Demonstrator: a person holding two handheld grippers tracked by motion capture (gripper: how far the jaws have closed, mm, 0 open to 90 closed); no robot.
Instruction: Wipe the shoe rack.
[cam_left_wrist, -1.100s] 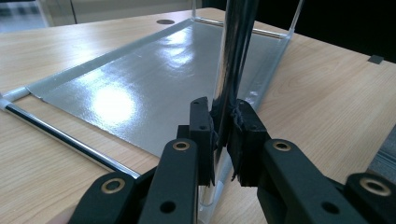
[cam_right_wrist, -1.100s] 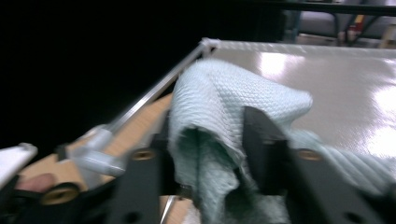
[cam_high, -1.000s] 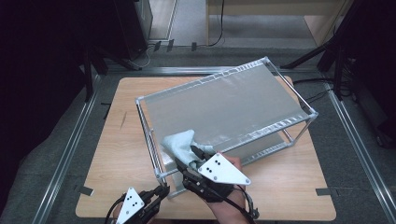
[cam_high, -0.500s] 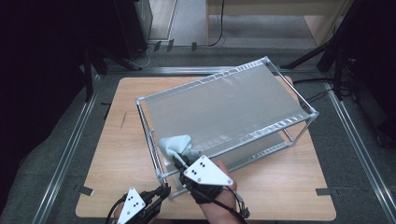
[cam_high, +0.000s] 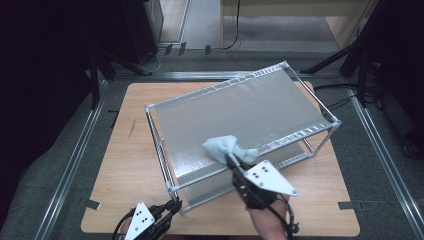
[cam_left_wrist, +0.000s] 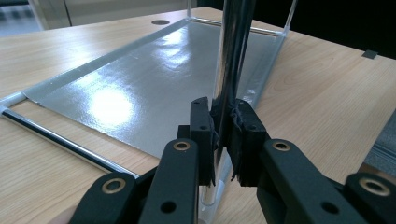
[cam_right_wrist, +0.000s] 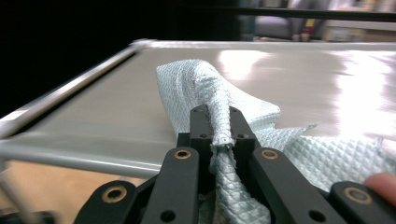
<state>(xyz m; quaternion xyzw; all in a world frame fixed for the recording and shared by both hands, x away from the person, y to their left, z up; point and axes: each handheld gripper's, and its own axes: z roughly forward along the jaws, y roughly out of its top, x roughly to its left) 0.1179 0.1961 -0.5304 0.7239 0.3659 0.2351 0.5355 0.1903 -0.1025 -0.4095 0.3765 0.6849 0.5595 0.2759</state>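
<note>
On the upper shelf (cam_high: 250, 107) of a metal rack, a soft, light microfibre cloth (cam_high: 223, 148) is clamped by its bunched middle in the right tongs (cam_high: 231, 161); the rack's slick corner post (cam_left_wrist: 229, 70) is clamped in the left tongs (cam_left_wrist: 223, 135).

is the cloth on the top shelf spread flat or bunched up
Bunched up: the cloth rises in a peak, pinched in the shut right gripper on the top shelf.

Each hand-held gripper, the left gripper (cam_high: 172, 205) and the right gripper (cam_high: 231, 161), has two black jaws with brass-ringed pivot screws, a grey three-cornered top plate bearing black dots, and a trailing black cable.
</note>
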